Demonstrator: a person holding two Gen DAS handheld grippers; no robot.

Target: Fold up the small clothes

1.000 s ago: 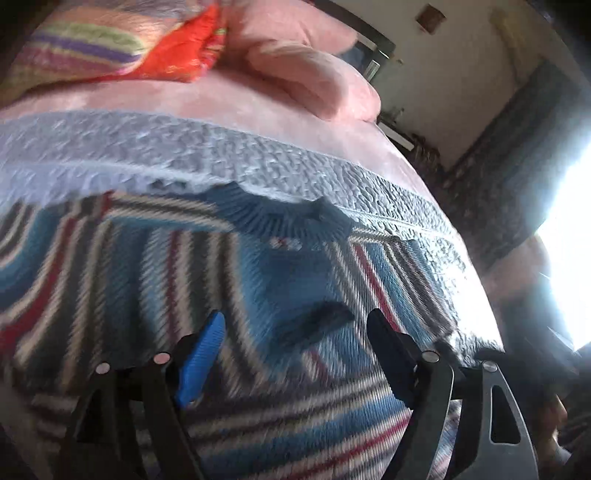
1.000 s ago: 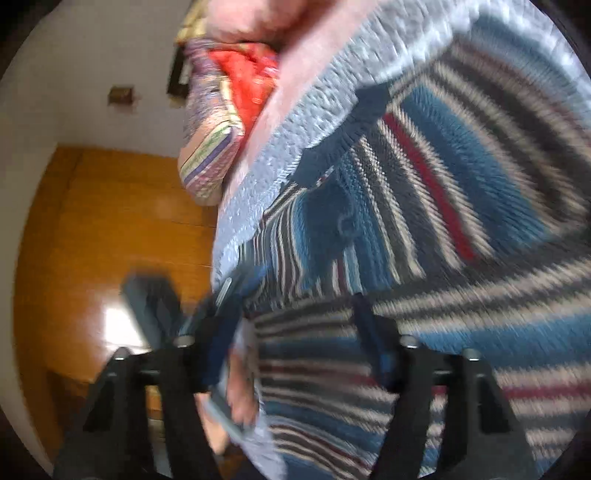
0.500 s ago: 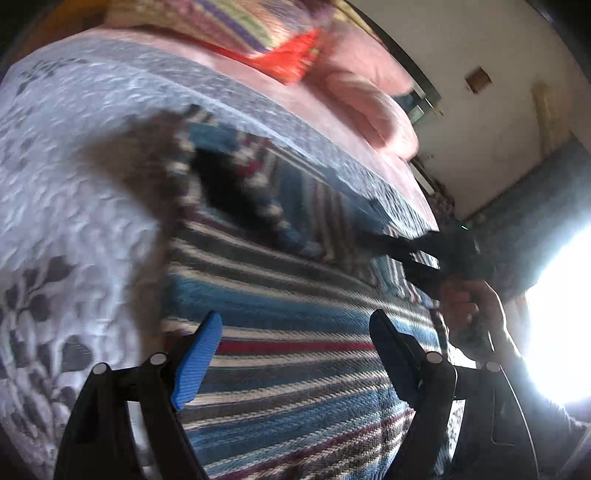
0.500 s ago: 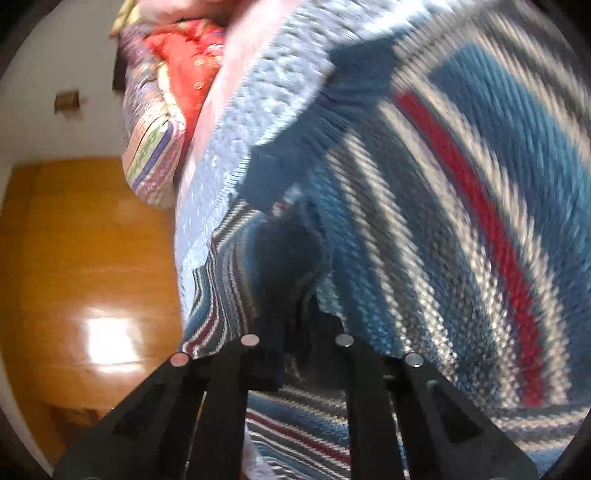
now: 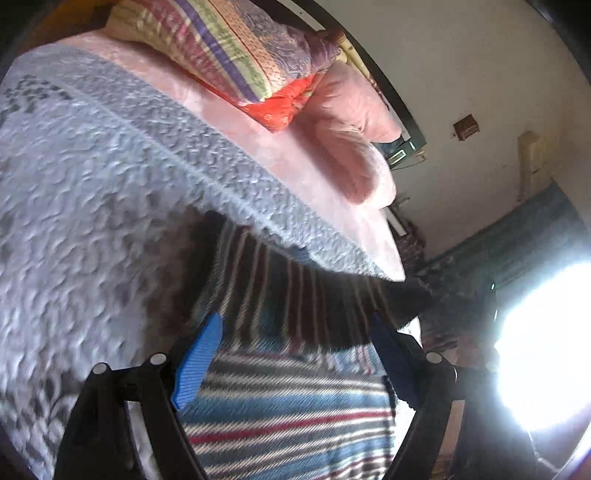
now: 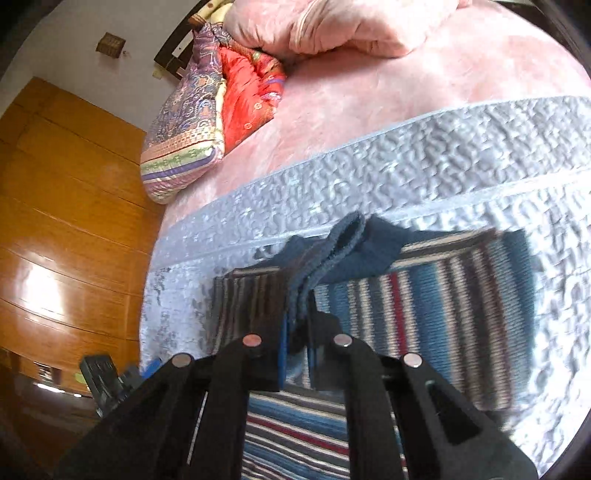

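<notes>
A small striped knit sweater (image 6: 436,306) in blue, white, red and dark bands lies on a grey quilted bedspread (image 6: 369,181). My right gripper (image 6: 295,350) is shut on the sweater's dark blue ribbed cuff (image 6: 332,254), which is lifted and bunched above the striped body. In the left wrist view the same sweater (image 5: 288,413) fills the lower middle, with a fold of it raised and dark (image 5: 325,295) ahead of the fingers. My left gripper (image 5: 295,358) hovers open just over the sweater, with nothing between its blue pads (image 5: 195,365).
Pink bedding (image 6: 369,85) and pink pillows (image 6: 325,26) lie beyond the bedspread, beside a patterned cushion (image 6: 184,118) and a red one (image 6: 247,99). A wooden wardrobe (image 6: 66,206) stands at the left. Bright window glare (image 5: 546,350) fills the left wrist view's right side.
My right gripper went from open to shut on the blue cuff and has lifted it over the sweater body. The left gripper stayed open and swung toward the bedspread's left side.
</notes>
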